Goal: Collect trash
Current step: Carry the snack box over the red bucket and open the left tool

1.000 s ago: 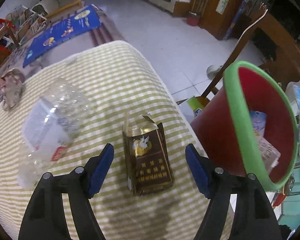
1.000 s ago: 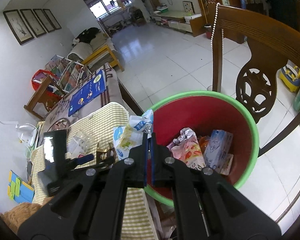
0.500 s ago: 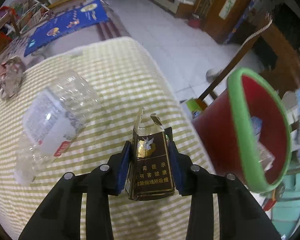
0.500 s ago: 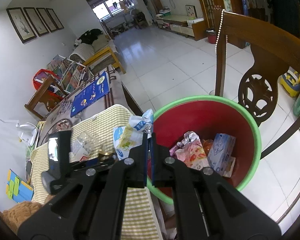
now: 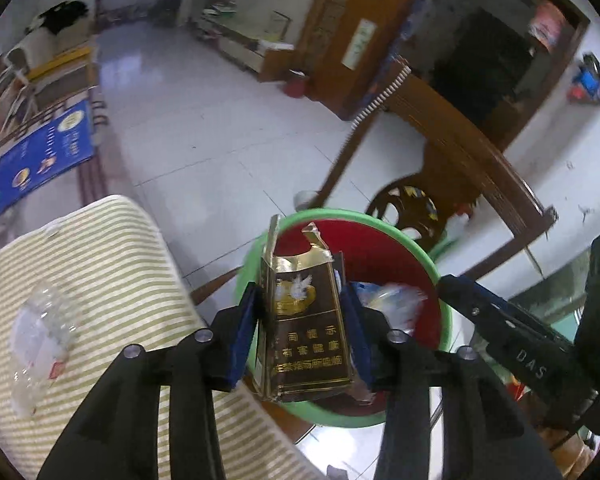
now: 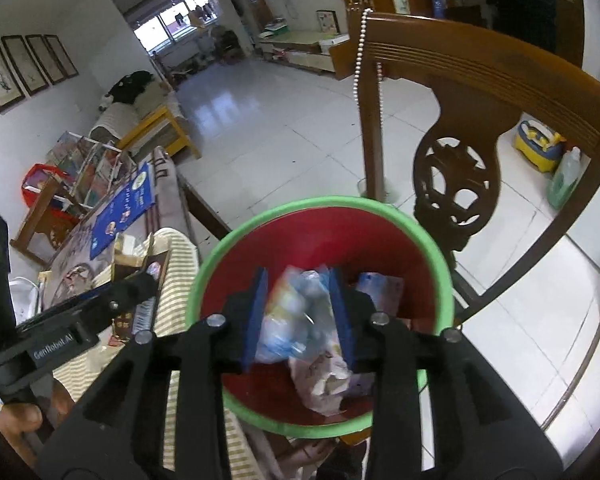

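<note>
A brown and gold cigarette pack (image 5: 306, 320) with a torn-open top stands upright between the blue pads of my left gripper (image 5: 300, 320). It is held up over the near rim of the red bin with a green rim (image 5: 440, 292). The pads still touch its sides while the jaws are opening. My right gripper (image 6: 298, 312) hangs over the same bin (image 6: 324, 202); its jaws are opening. A blurred blue and white wrapper (image 6: 296, 320) sits loose between them above the trash in the bin. A crushed clear plastic bottle (image 5: 40, 332) lies on the striped tablecloth (image 5: 100, 260).
A carved wooden chair (image 6: 456, 184) with a bead string on its back stands right behind the bin. The table edge runs along the bin's left side. A hand (image 6: 20, 420) holds the left gripper's body. White tiled floor stretches beyond.
My left gripper closed on the cigarette pack, lifted it off the table and carried it over the bin. My right gripper moved over the bin and opened, letting go of the wrapper.
</note>
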`<state>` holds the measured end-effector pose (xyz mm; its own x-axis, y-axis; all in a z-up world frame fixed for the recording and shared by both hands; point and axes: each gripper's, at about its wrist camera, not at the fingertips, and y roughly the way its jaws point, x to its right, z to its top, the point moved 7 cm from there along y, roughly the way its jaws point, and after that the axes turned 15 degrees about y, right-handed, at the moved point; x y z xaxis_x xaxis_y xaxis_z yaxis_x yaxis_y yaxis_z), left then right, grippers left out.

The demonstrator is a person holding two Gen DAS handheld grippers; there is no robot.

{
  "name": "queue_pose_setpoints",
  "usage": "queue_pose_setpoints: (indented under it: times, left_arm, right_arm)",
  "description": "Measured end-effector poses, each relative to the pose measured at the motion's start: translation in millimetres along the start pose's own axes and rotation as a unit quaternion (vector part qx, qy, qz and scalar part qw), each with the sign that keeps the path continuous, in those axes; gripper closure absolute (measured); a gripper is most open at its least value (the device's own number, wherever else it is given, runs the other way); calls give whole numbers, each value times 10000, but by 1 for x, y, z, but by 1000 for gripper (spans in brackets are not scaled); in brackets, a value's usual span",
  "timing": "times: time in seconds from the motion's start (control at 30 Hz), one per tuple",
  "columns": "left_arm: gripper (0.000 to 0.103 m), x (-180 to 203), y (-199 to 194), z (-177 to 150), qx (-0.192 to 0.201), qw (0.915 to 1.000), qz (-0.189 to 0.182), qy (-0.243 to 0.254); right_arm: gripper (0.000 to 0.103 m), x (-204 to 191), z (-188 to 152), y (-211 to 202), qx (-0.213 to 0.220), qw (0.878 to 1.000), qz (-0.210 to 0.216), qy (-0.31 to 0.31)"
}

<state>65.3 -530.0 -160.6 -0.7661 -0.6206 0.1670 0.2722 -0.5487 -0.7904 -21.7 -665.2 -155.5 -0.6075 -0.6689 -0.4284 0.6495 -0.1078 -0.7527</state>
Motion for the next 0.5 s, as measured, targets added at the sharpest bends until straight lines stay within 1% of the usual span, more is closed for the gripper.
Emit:
queue_pose_setpoints:
  times: [0.03, 0.07, 0.1, 0.17, 0.2, 0.3, 0.33, 0.37, 0.43, 0.5]
  left_arm:
    - [57, 4, 4, 0, -54, 10000, 21, 47]
    - [48, 2, 4, 2, -46, 10000, 51, 64]
    - [39, 2, 2, 3, -8, 9999, 112, 78]
    - [34, -4, -7, 3, 136, 9992, 367, 124]
    - [34, -10, -12, 2, 177, 9983, 538, 154]
    - [33, -41, -24, -4, 191, 9940, 1068, 140]
    - [33, -57, -29, -11, 159, 9900, 1398, 139]
    - [29, -68, -31, -15, 117, 9864, 1630, 143]
    - [28, -103, -40, -33, -20, 9761, 2172, 67]
    - [27, -133, -45, -51, -187, 9706, 2400, -56]
  right_arm:
    - [49, 3, 2, -4, 68, 9999, -72, 54]
    - [44, 5, 3, -8, 132, 9998, -76, 131]
    - [41, 6, 6, -15, 197, 9995, -5, 248]
    - [41, 0, 13, -34, 227, 9986, 243, 415]
    - [41, -7, 17, -44, 220, 9979, 385, 464]
    - [40, -50, 32, -90, 184, 9911, 1179, 590]
    - [37, -69, 35, -106, 184, 9887, 1395, 522]
    - [35, -93, 37, -127, 219, 9856, 1638, 368]
    - [29, -141, 37, -170, 285, 9745, 2224, 31]
    - [25, -176, 34, -201, 250, 9611, 2746, -180]
